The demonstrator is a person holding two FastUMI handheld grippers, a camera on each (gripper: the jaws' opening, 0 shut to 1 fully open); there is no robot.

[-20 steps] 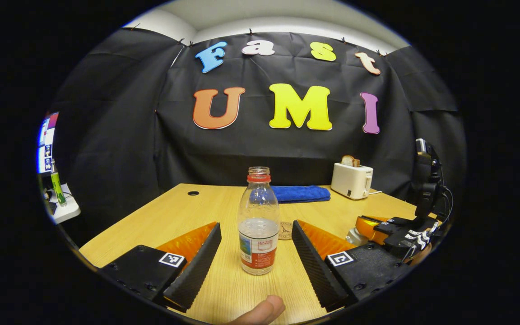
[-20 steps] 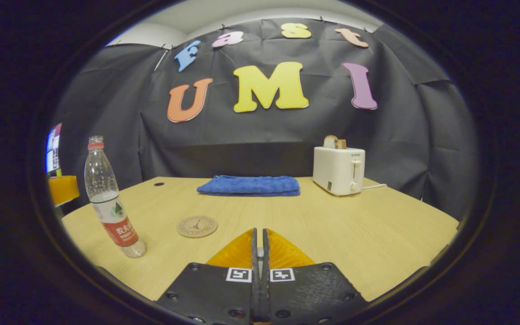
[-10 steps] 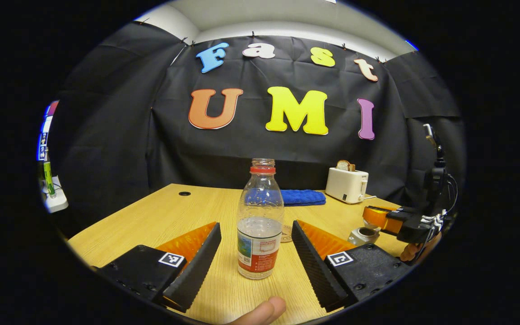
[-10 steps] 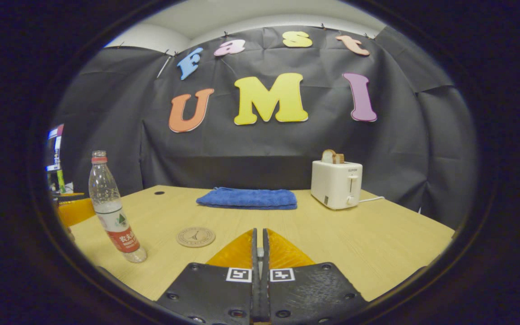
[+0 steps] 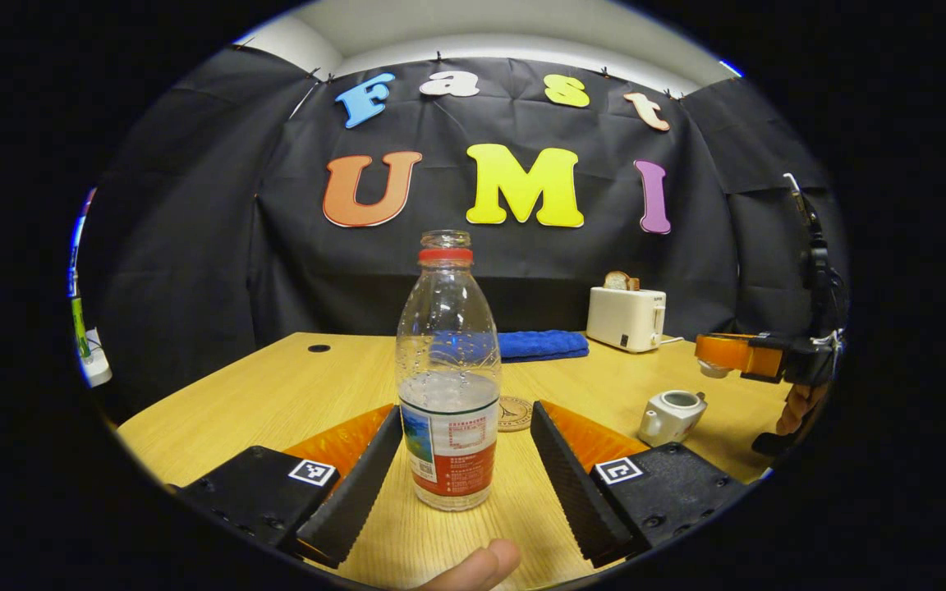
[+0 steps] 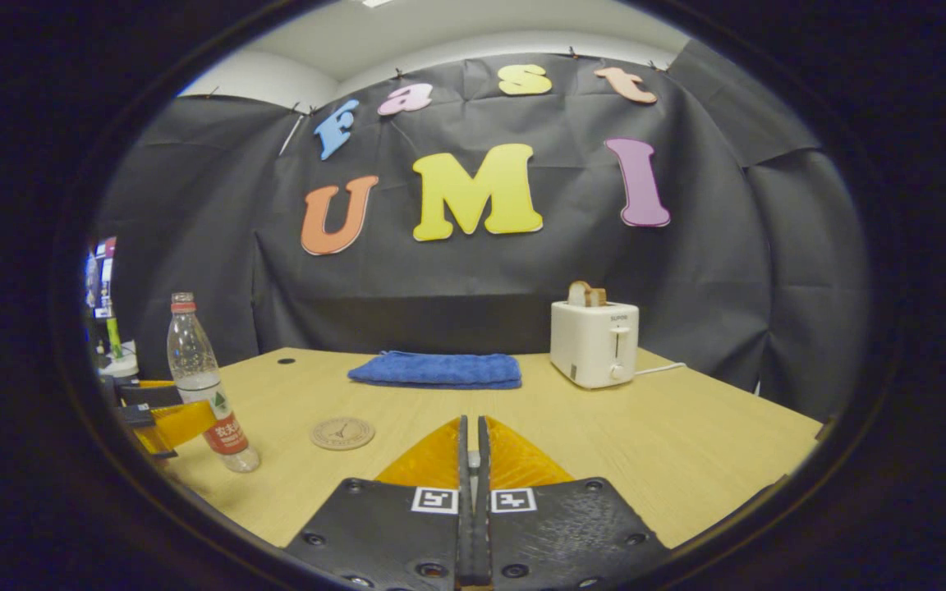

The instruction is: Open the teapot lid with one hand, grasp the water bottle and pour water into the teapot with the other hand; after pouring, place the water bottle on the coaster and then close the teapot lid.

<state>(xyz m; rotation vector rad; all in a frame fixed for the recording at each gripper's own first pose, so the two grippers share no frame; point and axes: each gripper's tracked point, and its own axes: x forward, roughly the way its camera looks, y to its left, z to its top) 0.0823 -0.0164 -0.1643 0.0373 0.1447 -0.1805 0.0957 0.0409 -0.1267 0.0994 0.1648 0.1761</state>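
The water bottle (image 5: 448, 373) stands upright and uncapped on the wooden table (image 5: 276, 394), partly filled, with a red ring at its neck and a red and white label low on its body. In the left gripper view it sits between the fingers of the left gripper (image 5: 465, 476), whose jaws are spread wide to either side of it; the left finger looks close to the label, but whether it touches cannot be told, and the right finger is clearly apart from the bottle. Just behind the bottle, a round coaster (image 5: 514, 413) lies flat on the table. To the right of it stands the small white teapot (image 5: 672, 414), its top open. Above and to the right of the teapot hangs the right gripper (image 5: 740, 355), held up off the table; in the right gripper view its jaws are pressed together, and what they grip, if anything, cannot be made out. A hand (image 5: 797, 406) shows beneath it. Farther back lie a folded blue towel (image 5: 540, 345) and a white toaster (image 5: 626, 318) holding bread near the black wall.
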